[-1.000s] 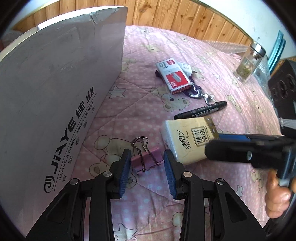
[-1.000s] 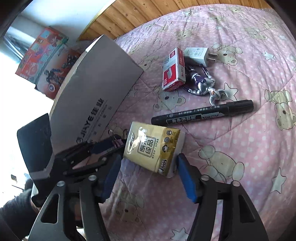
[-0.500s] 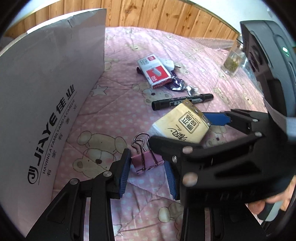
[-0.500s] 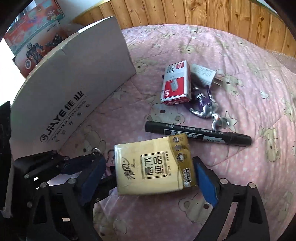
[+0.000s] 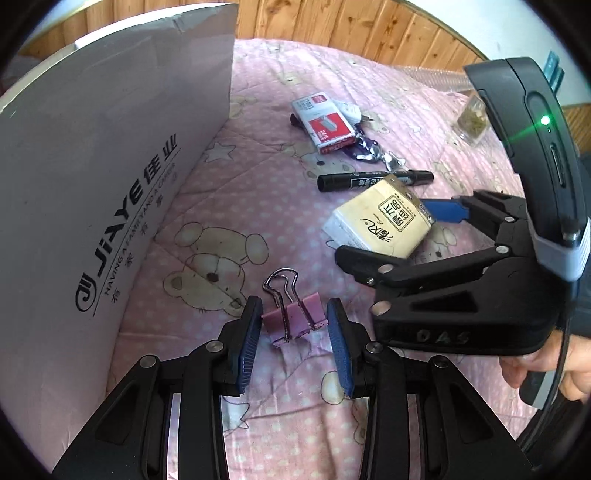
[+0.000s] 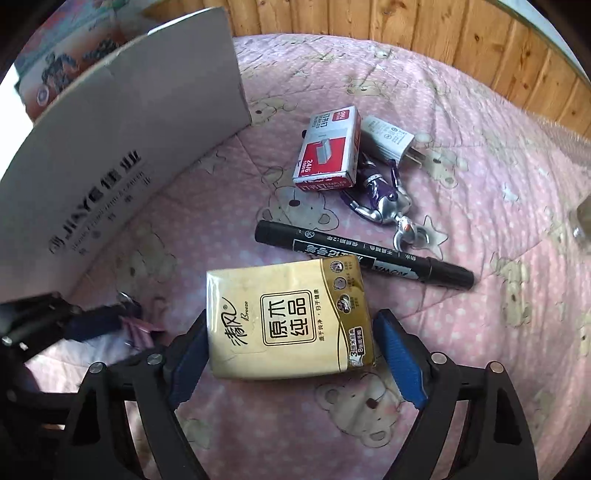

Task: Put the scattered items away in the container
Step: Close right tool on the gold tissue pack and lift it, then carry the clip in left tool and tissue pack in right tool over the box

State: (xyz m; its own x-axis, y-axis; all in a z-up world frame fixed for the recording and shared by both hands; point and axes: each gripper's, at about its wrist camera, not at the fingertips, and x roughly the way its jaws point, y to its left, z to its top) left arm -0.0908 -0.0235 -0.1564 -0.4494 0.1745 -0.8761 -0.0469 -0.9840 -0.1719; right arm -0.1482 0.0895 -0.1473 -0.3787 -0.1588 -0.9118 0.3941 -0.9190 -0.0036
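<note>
A pink binder clip lies on the pink quilt between the pads of my left gripper, which is open around it. My right gripper is shut on a yellow tissue pack and holds it lifted above the quilt; the pack also shows in the left wrist view. A black marker, a red-and-white staples box, a white charger plug and a purple-silver keychain lie beyond. The white cardboard box stands at the left.
A glass jar stands at the far right of the quilt. A wooden plank wall runs along the back. Colourful toy boxes sit behind the cardboard box. A hand holds the right gripper.
My right gripper has closed on the tissue pack and lifted it off the quilt, swinging to face the back wall. My left gripper has moved in slightly around the binder clip.
</note>
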